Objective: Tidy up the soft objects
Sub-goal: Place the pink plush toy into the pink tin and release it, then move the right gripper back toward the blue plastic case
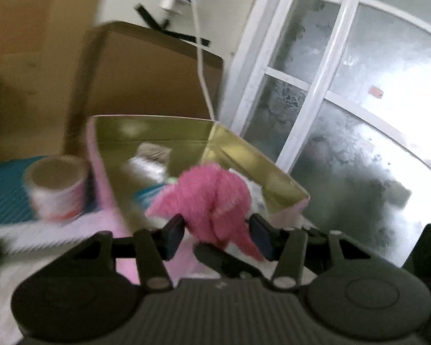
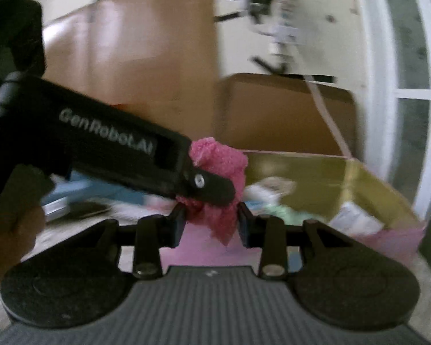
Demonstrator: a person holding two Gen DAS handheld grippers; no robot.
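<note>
Cloth, pink, bunched between left gripper jaws, which pinch it above the gold-lined box's near rim; tape roll beside the box. Right wrist view: same cloth between right gripper jaws, narrowly parted, touching it; firm grip cannot be told; left gripper crosses overhead.

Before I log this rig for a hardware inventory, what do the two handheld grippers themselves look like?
Both are matte black plastic. Each wrist view shows a ribbed grey-black base plate flanked by two round discs, with linkage bars on silver pivot screws leading to flat dark fingers. The left gripper, seen from the right wrist, has a boxy body printed "GenRobot.AI" in white. The right gripper looks identical. No cables or sleeves are visible.
</note>
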